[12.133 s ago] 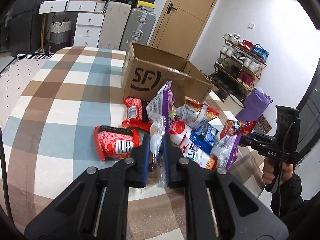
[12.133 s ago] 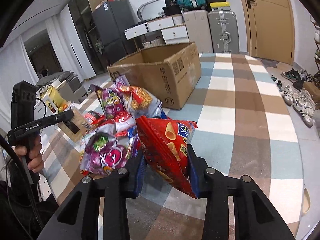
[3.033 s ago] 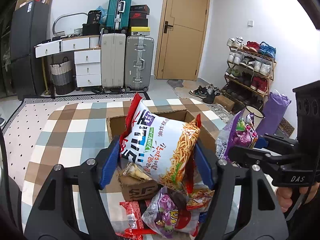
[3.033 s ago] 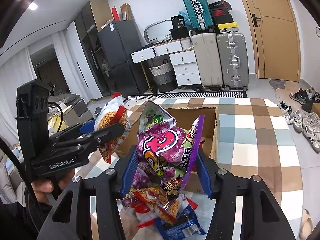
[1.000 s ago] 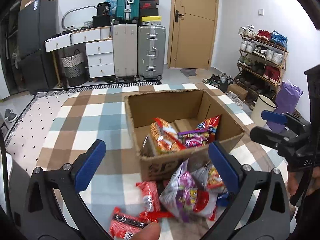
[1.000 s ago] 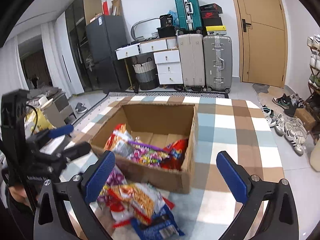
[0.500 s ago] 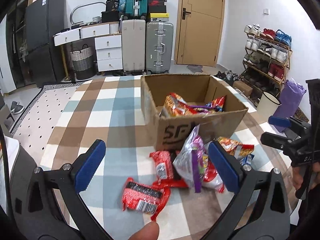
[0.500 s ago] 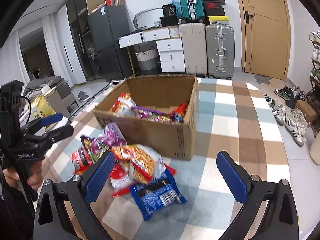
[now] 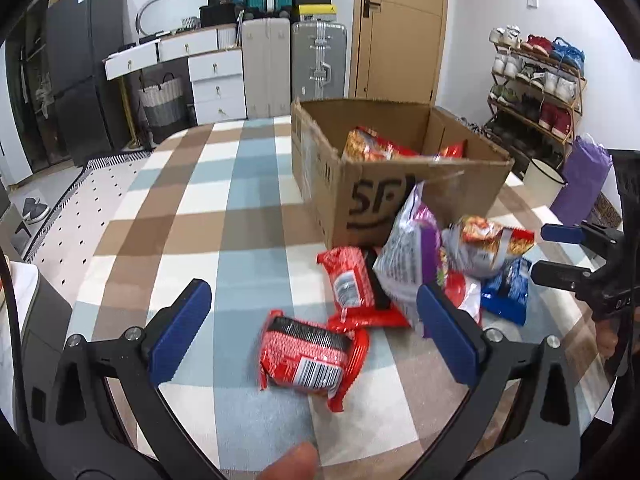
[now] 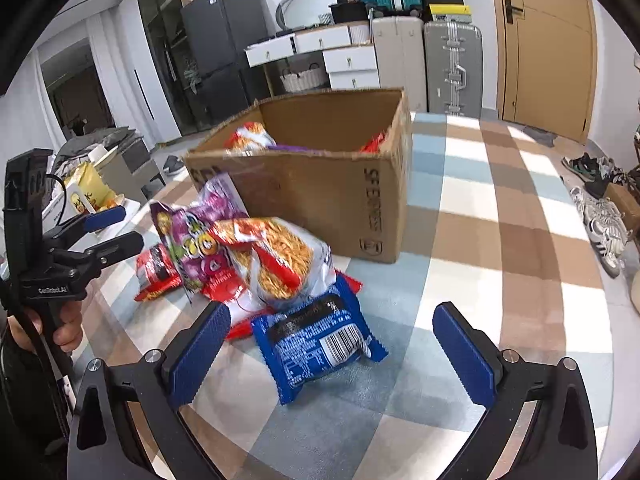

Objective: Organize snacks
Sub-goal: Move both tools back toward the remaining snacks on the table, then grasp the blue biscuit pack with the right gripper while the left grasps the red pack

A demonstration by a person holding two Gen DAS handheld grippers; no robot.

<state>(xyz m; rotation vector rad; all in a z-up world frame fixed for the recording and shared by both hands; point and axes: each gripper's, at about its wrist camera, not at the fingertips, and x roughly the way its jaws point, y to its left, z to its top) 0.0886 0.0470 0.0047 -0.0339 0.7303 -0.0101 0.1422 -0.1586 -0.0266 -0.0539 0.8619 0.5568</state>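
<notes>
Left wrist view showed the left gripper (image 9: 314,320) spread wide and empty above a red noodle pack (image 9: 314,354) lying just ahead between its fingers, with a second red pack (image 9: 354,292) and a purple bag (image 9: 408,256) beyond, near the cardboard box (image 9: 384,184). Only the right wrist view showed the blue snack pack (image 10: 320,340) lying between the spread, empty fingers of the right gripper (image 10: 332,348), and an orange-and-white bag (image 10: 280,260) behind it on the checked tabletop (image 10: 500,220).
</notes>
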